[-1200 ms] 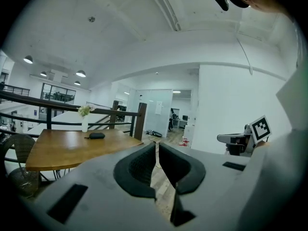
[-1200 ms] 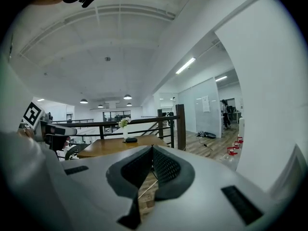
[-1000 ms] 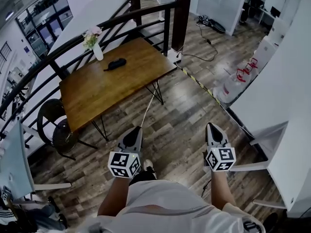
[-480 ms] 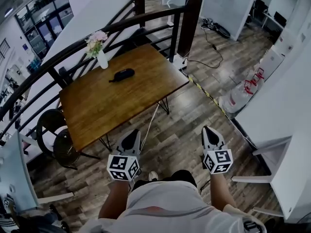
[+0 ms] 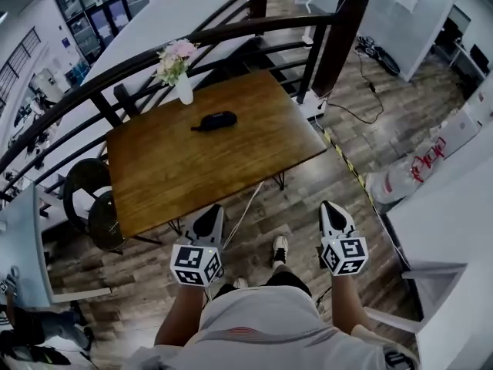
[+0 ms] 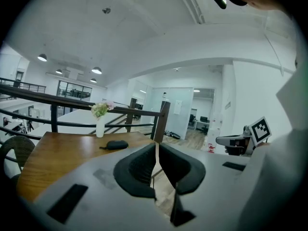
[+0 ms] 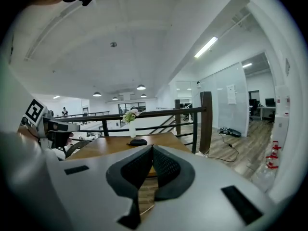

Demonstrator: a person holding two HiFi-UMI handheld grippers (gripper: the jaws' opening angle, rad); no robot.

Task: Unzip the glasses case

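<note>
A dark oval glasses case [image 5: 216, 120] lies zipped on the far half of a wooden table [image 5: 177, 176], close to a white vase of flowers [image 5: 179, 74]. It also shows small in the left gripper view as the case [image 6: 117, 145] and in the right gripper view as the case [image 7: 138, 142]. My left gripper [image 5: 211, 214] hangs over the floor just short of the table's near edge, shut and empty. My right gripper [image 5: 331, 209] is level with it further right, over the floor, also shut with nothing held. Both are well short of the case.
A dark metal railing [image 5: 154, 56] runs behind the table, with a thick post [image 5: 335, 37] at its right end. A round black chair [image 5: 86, 199] stands at the table's left. A white partition [image 5: 454, 230] is on the right, and cables [image 5: 362, 114] lie on the wood floor.
I have walked toward the table: it and the case have come closer and slid rightward in the head view. Both grippers stay shut and keep their places ahead of my body.
</note>
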